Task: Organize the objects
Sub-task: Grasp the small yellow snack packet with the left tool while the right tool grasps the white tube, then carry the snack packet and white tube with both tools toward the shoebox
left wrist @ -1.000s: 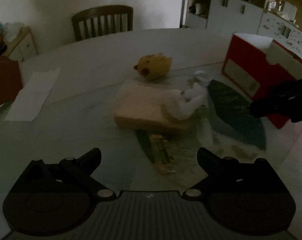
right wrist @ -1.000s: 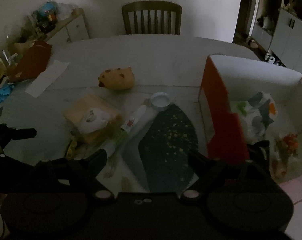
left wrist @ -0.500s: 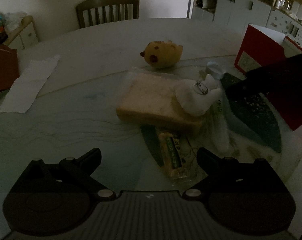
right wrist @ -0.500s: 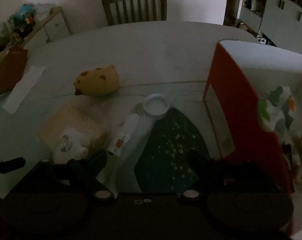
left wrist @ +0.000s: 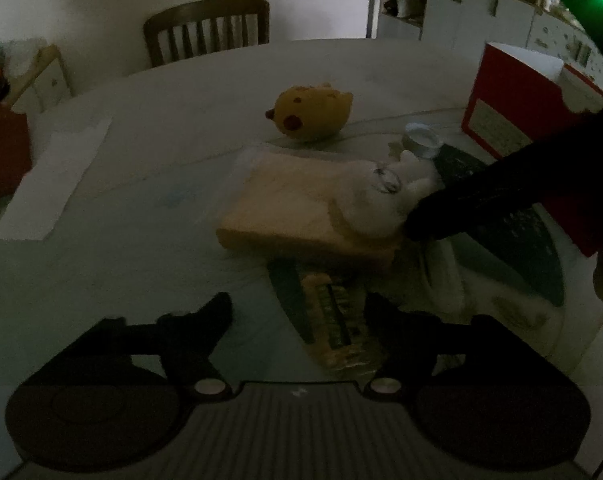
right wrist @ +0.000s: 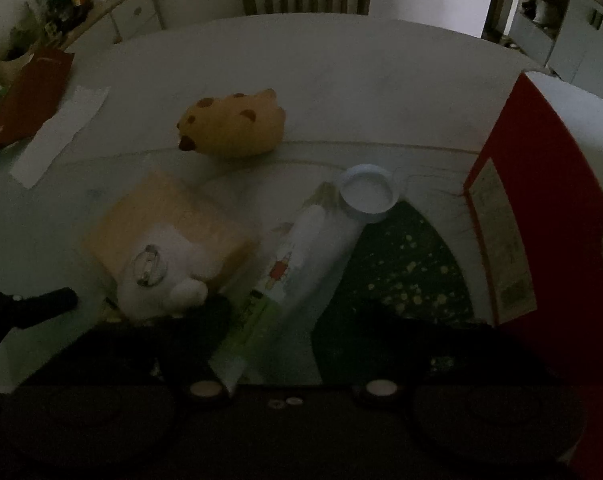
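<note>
A white tube with a green end [right wrist: 301,264] lies on the table between the fingers of my open right gripper [right wrist: 297,312]. Its white lid [right wrist: 367,194] sits at its far end. A small white plush [right wrist: 161,276] rests on a tan block [right wrist: 161,216], right by the right gripper's left finger. A yellow plush [right wrist: 233,126] lies farther back. In the left wrist view my left gripper [left wrist: 297,312] stands open over a yellow packet [left wrist: 333,320], with the tan block [left wrist: 301,208] ahead. The right gripper [left wrist: 481,196] shows there as a dark shape touching the white plush [left wrist: 377,196].
A red box [right wrist: 541,208] with a white inside stands at the right. A dark green leaf-shaped mat [right wrist: 401,264] lies beside it. White paper [left wrist: 53,184] and a dark red bag [right wrist: 25,100] are at the left. A wooden chair [left wrist: 209,28] stands behind the table.
My right gripper has come down and left from the red box to the tube and white plush. The left gripper has edged a little forward toward the packet.
</note>
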A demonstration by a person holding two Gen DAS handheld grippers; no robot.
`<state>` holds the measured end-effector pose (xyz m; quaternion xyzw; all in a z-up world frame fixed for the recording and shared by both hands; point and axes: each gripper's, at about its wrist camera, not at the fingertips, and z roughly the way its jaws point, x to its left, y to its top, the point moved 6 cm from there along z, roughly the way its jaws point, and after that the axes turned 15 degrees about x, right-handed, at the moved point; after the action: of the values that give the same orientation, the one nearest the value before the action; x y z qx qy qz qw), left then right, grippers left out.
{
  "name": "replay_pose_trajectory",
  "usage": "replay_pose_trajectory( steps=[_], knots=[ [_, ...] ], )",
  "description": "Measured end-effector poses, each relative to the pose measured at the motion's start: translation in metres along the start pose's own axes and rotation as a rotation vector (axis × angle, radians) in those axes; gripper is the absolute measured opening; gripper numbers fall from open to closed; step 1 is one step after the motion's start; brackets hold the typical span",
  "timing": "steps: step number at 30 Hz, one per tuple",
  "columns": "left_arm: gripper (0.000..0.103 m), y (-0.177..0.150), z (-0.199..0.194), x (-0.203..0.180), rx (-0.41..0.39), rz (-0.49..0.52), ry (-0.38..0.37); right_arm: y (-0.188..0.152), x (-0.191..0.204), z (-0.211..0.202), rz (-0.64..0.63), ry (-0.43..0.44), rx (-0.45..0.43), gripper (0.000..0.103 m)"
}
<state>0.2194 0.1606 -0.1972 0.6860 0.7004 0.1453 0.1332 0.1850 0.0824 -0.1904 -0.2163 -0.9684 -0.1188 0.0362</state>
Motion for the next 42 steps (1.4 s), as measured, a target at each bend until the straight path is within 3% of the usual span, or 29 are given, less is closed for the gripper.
replay_pose_trajectory(
  steps=[3, 6, 9, 11, 13, 29, 42],
  knots=[
    [0.049, 0.000, -0.003, -0.005, -0.004, 0.017, -0.005, -0.001, 0.002, -0.001, -0.020, -0.021, -0.006, 0.062],
    [0.036, -0.001, -0.005, -0.009, -0.003, 0.028, -0.006, -0.003, 0.003, -0.001, -0.035, -0.038, -0.012, 0.050],
    [0.029, -0.001, -0.006, -0.011, 0.002, 0.025, -0.011, -0.006, 0.002, -0.003, -0.047, -0.049, -0.018, 0.038],
    [0.023, -0.001, -0.006, -0.011, 0.005, 0.020, -0.020, -0.008, 0.001, -0.004, -0.054, -0.055, -0.021, 0.022],
    [0.022, -0.001, -0.006, -0.011, 0.012, 0.013, -0.031, -0.009, 0.002, -0.005, -0.064, -0.061, -0.019, 0.017],
    [0.020, -0.021, -0.023, -0.025, 0.068, -0.034, -0.121, -0.070, -0.021, -0.031, 0.004, 0.036, 0.011, 0.016],
    [0.020, -0.017, -0.069, -0.064, 0.014, -0.002, -0.177, -0.104, -0.045, -0.103, 0.018, 0.107, -0.103, 0.016]
  ],
)
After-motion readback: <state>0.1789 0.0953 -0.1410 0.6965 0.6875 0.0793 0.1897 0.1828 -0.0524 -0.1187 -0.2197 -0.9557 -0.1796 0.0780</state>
